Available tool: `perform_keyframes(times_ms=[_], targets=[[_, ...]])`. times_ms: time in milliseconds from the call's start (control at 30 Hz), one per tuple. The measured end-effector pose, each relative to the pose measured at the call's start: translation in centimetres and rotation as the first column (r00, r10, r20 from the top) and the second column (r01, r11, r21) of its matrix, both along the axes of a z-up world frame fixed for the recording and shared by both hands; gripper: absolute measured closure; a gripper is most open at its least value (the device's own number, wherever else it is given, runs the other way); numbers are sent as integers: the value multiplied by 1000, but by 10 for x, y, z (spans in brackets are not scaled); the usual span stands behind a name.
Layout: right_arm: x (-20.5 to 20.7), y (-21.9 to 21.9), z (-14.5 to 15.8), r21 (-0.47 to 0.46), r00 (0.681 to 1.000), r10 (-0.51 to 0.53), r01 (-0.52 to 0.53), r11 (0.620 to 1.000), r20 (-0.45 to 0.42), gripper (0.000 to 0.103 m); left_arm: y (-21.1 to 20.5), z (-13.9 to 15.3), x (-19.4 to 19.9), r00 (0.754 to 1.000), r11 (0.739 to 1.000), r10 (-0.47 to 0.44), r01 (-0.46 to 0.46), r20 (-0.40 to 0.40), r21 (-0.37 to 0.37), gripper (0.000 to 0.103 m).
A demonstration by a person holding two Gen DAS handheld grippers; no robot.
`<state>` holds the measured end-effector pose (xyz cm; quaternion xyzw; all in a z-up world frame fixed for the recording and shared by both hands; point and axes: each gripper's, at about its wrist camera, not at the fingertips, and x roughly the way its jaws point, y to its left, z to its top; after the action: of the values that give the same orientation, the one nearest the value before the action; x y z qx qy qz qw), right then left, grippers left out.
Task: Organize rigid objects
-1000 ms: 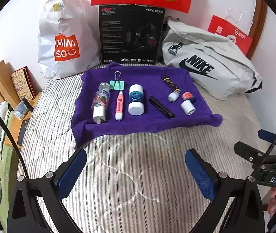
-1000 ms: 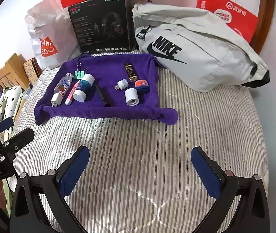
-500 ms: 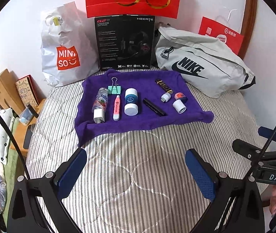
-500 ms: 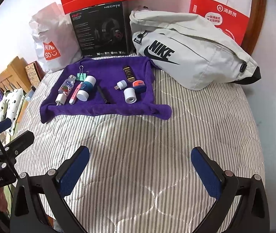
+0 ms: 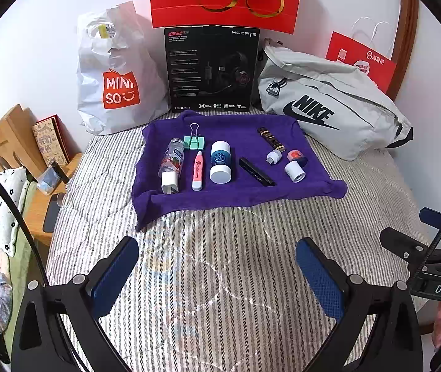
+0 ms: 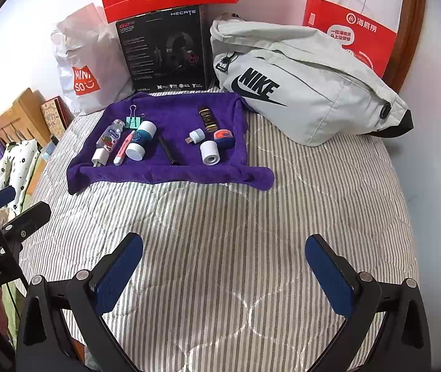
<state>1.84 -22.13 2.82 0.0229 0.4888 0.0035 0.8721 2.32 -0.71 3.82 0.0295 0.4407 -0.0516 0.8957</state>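
Observation:
A purple towel (image 5: 239, 197) (image 6: 170, 173) lies on the striped bed with small items in a row. From the left: a clear bottle (image 5: 173, 158), a white charger plug (image 5: 169, 183), a green binder clip (image 5: 194, 141), a pink tube (image 5: 197, 170), a teal-and-white cylinder (image 5: 220, 162), a black pen (image 5: 256, 171), a brown-and-gold stick (image 5: 271, 139), a small white USB plug (image 5: 273, 157), an orange-and-blue piece (image 5: 296, 156) and a white roll (image 5: 294, 171). My left gripper (image 5: 217, 274) and right gripper (image 6: 223, 276) hang open and empty over bare bedding, well short of the towel.
Against the wall stand a white Miniso bag (image 5: 112, 83), a black headset box (image 5: 211, 68), a grey Nike bag (image 5: 332, 111) and red paper bags (image 5: 361, 60). A wooden bedside stand (image 5: 19, 142) with a phone (image 5: 52, 212) is at the left. The right gripper's frame (image 5: 431, 260) shows at the left view's right edge.
Both grippers have drawn back and up from the towel, so the towel and its items look smaller and farther. Both stay open. Nothing on the towel has moved.

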Motion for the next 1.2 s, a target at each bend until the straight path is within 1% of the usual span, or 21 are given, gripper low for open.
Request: perform_keyframes(times_ms=[700, 1200], targets=[[-13, -2, 13, -3, 999, -9, 9, 1000, 37, 0, 4, 0, -5, 1000, 1000, 10, -10, -4, 8, 0], [-18, -5, 16, 7, 999, -13, 13, 1000, 46, 0, -1, 2, -9, 1000, 999, -8, 9, -7, 36, 0]])
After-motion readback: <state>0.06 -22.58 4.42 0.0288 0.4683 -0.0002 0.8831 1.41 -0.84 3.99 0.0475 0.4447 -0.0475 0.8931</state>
